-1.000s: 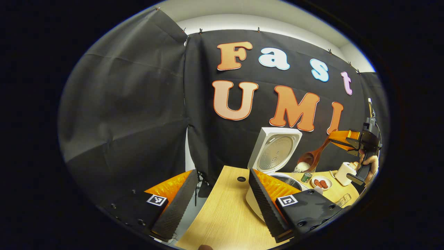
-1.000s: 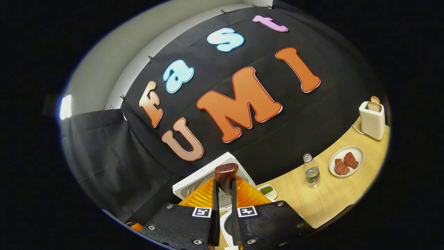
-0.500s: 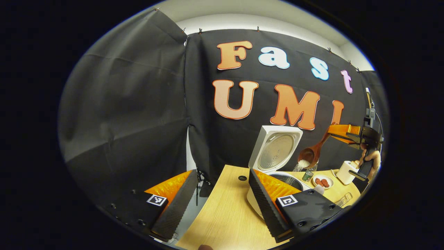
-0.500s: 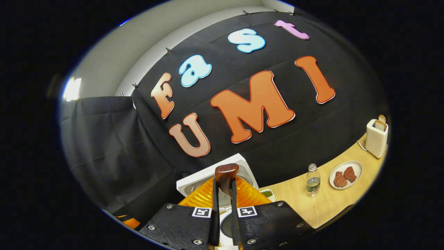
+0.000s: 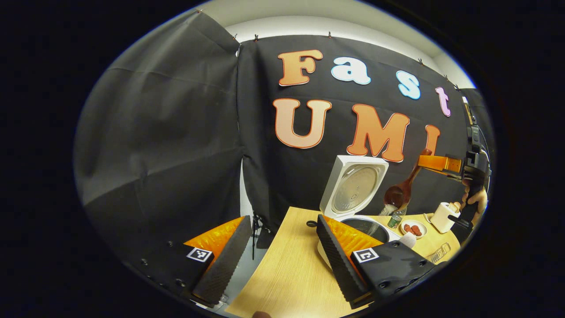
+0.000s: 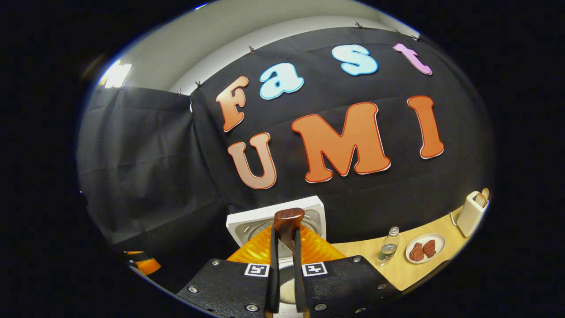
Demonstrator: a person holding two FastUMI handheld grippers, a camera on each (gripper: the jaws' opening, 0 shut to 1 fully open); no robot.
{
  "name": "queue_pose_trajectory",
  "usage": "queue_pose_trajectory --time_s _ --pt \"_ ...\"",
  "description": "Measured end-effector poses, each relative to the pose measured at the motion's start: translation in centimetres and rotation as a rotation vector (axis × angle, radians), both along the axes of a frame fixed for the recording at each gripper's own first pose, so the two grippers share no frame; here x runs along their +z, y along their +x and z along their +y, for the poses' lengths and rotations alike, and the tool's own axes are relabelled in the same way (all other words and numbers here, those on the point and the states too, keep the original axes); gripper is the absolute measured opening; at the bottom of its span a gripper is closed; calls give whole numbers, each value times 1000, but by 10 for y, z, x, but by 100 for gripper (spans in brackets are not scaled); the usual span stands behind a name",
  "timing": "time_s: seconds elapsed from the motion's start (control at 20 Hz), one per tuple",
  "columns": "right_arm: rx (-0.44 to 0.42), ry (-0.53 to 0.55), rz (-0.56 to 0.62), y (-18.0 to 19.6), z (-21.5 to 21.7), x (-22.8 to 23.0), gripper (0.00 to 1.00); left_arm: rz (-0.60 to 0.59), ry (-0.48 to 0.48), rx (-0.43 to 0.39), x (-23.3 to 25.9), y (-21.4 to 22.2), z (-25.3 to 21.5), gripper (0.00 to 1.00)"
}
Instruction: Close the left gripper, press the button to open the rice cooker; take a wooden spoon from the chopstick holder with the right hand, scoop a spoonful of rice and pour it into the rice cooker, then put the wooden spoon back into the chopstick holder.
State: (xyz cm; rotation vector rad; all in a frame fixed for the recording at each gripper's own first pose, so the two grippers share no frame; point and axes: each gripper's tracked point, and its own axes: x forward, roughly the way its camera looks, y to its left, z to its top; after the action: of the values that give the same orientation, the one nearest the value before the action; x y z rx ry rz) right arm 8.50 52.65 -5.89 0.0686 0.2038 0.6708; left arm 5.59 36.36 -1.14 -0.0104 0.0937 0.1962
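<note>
Right gripper (image 6: 284, 265) clamps the wooden spoon (image 5: 399, 190) over the rice cooker (image 5: 353, 194); left gripper (image 5: 282, 251) spread, bottle (image 6: 387, 247) nearby.

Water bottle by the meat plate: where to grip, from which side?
Grip the water bottle around its mid body, from the open table side in front. It stands upright, and the plate of meat sits close on one side, so a level sideways pinch probably suits best.

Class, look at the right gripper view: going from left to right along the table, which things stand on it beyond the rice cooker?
Rice cooker with its lid up, then water bottle, then plate of meat, then toaster.
</note>
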Motion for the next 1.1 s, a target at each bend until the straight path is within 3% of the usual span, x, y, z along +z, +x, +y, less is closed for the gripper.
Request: queue_pose_trajectory --time_s 0.45,0.55,0.6,0.75,0.85,0.9,0.95,1.0,1.1 --pt "49 -146 -66 -16 2 -18 13 7 11 10 -1 -8 -1 100" --pt "51 -116 -41 -14 0 -19 8 7 7 17 -1 -11 -1 100" --pt "50 -102 -30 -12 0 -18 13 6 6 21 0 -13 0 100" --pt "27 -72 -22 -8 -18 -7 13 -12 11 27 10 -19 -5 100" --pt "7 -36 -8 -7 -37 1 13 -25 20 23 16 -22 -10 100" --pt "-4 -20 -4 -8 -47 7 8 -31 24 19 17 -23 -12 100" --pt "-17 -11 -6 -9 -58 11 13 -36 26 14 20 -25 -16 100" --pt "-32 -6 -9 -8 -70 16 8 -41 27 8 23 -26 -21 100" --pt "-65 -4 -16 -8 -98 23 13 -50 32 -9 26 -29 -31 100"
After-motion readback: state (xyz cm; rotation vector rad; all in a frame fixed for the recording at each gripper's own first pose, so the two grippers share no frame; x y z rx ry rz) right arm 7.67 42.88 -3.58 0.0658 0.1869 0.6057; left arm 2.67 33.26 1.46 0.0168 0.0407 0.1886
